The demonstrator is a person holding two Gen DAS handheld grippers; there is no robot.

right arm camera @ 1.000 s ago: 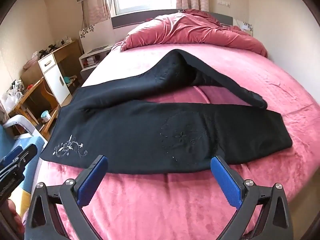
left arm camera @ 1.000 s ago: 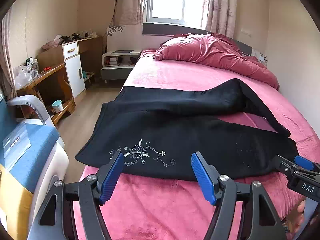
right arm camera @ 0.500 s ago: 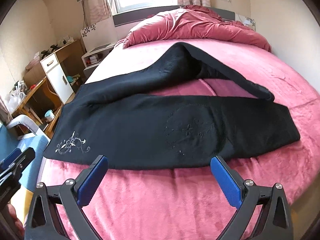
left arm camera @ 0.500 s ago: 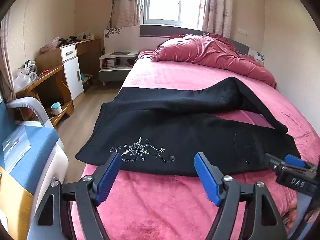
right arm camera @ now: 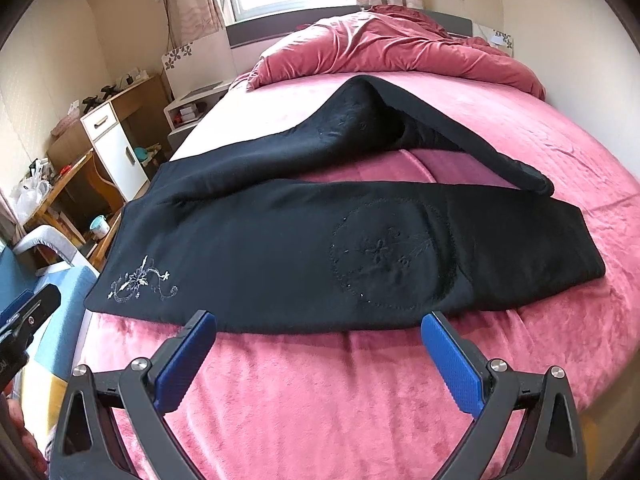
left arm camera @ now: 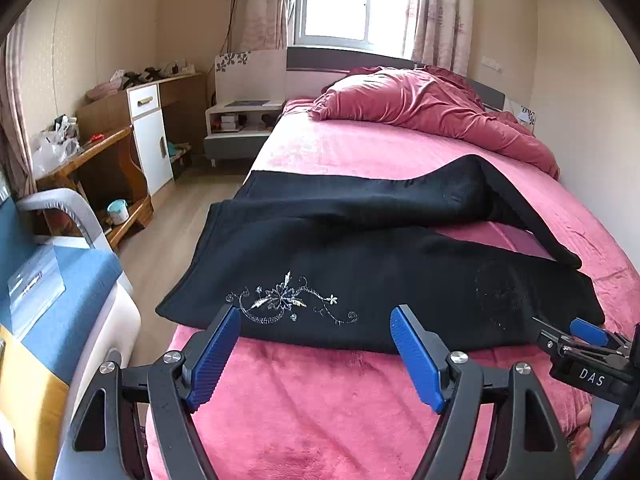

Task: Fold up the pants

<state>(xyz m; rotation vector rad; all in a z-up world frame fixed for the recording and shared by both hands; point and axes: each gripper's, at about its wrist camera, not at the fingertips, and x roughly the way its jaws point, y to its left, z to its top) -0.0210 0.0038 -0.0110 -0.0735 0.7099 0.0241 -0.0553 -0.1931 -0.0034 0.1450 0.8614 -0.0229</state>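
Currently, in the left wrist view, the left gripper (left arm camera: 316, 354) has its jaws spread wide and grips nothing. Its blue pads (left arm camera: 215, 356) sit just short of the near edge of the black pants (left arm camera: 360, 276), apart from the fabric. The pants lie across the pink bed (left arm camera: 320, 420), waistband toward the left bed edge and leg ends toward the right. A silver floral embroidery (left arm camera: 286, 300) marks the near leg, directly ahead of the left gripper. The far leg is bent partway, with its lower part angled back toward the near leg. The tip of the right gripper (left arm camera: 576, 338) enters at the right edge, close to the hem of the near leg; its jaw gap cannot be read from this view. A crumpled red duvet (left arm camera: 420, 104) lies at the head of the bed. A wooden desk (left arm camera: 92, 160) and a white cabinet (left arm camera: 150, 136) stand along the left wall, and a blue chair (left arm camera: 60, 300) is beside the bed.

In the right wrist view, the right gripper (right arm camera: 320, 354) is likewise released, jaws fully apart and empty. Its pads (right arm camera: 452, 364) are near the front edge of the pants (right arm camera: 280, 248) without touching it. A circular stitched motif (right arm camera: 392, 256) lies ahead of this gripper. The embroidery (right arm camera: 140, 280) appears at the left end of the garment. Part of the left gripper (right arm camera: 30, 312) shows at the left margin.
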